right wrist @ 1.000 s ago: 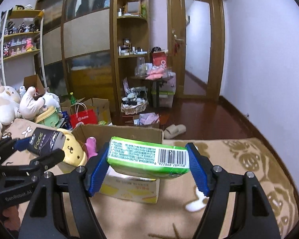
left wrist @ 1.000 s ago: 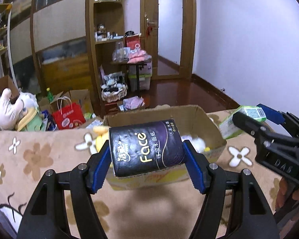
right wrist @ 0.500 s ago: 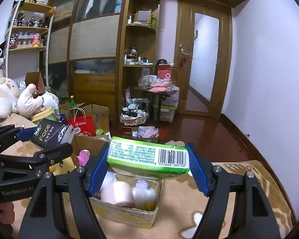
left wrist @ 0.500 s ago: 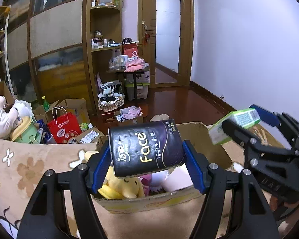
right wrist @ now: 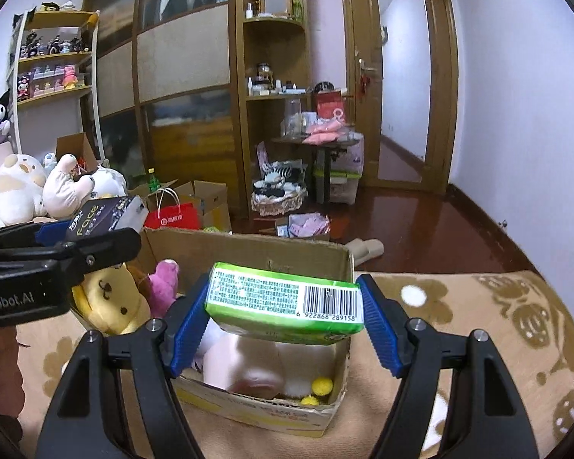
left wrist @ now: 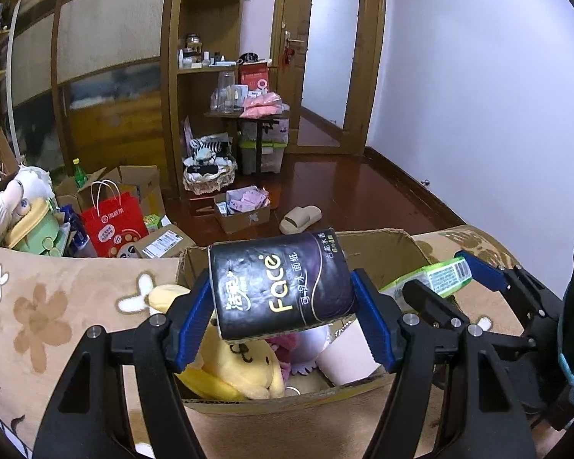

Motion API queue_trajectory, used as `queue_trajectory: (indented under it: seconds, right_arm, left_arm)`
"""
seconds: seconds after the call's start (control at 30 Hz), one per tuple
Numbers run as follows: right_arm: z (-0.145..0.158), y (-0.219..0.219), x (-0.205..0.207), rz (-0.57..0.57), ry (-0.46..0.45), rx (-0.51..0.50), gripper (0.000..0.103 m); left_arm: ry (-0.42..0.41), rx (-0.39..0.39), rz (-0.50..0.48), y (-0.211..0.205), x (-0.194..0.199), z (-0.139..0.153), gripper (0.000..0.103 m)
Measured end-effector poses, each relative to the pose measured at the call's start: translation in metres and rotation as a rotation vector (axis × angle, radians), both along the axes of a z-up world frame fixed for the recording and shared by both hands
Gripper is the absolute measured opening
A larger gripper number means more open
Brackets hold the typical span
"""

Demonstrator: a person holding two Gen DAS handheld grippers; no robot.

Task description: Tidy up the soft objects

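My left gripper (left wrist: 283, 317) is shut on a black "Face" tissue pack (left wrist: 279, 283) and holds it above the left half of an open cardboard box (left wrist: 379, 243). My right gripper (right wrist: 283, 315) is shut on a green tissue pack (right wrist: 283, 298) above the right half of the same box (right wrist: 248, 246). The box holds a yellow plush dog (right wrist: 109, 300), a pink plush (right wrist: 162, 283), a pale pink soft item (right wrist: 245, 363) and small yellow balls (right wrist: 321, 385). The right gripper and green pack (left wrist: 432, 277) show in the left wrist view; the left gripper and black pack (right wrist: 99, 214) show in the right wrist view.
The box stands on a beige flowered blanket (right wrist: 459, 329). White plush toys (right wrist: 23, 187) lie at the far left. Beyond the bed edge are a red bag (left wrist: 113, 223), cartons, a slipper (left wrist: 300, 218), shelves and a wooden floor.
Both grippers rose and came forward over the box, so its inside with the plush toys now shows below the two held packs.
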State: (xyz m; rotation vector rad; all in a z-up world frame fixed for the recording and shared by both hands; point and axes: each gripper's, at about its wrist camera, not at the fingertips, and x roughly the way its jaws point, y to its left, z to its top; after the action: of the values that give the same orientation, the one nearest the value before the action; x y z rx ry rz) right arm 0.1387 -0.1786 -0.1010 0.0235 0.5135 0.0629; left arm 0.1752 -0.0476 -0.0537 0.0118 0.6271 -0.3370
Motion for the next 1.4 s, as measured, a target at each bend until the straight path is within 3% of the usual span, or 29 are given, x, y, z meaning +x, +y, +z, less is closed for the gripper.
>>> queue_trajectory:
  seconds: [0.17, 0.3, 0.43, 0.57, 0.97, 1.4]
  right_arm:
    - [-0.006, -0.007, 0.003, 0.004, 0.030, 0.069, 0.079]
    - [-0.012, -0.009, 0.004, 0.001, 0.058, 0.093, 0.080]
    - [-0.007, -0.005, -0.001, -0.021, 0.040, 0.049, 0.100]
    - [0.002, -0.004, -0.007, -0.028, 0.036, 0.029, 0.103]
    - [0.041, -0.009, -0.049, -0.066, -0.022, -0.004, 0.103]
    - [0.092, -0.014, -0.109, -0.084, -0.113, 0.018, 0.103]
  left_arm:
    - [0.042, -0.010, -0.014, -0.002, 0.007, -0.007, 0.072]
    - [0.011, -0.005, 0.004, 0.000, 0.002, -0.003, 0.090]
    - [-0.006, 0.018, 0.039, 0.006, -0.004, 0.001, 0.091]
    - [-0.041, 0.053, 0.080, 0.017, -0.015, 0.008, 0.098]
    - [-0.012, 0.018, 0.142, 0.048, -0.054, 0.025, 0.100]
    - [-0.076, 0.082, 0.122, 0.047, -0.121, 0.049, 0.100]
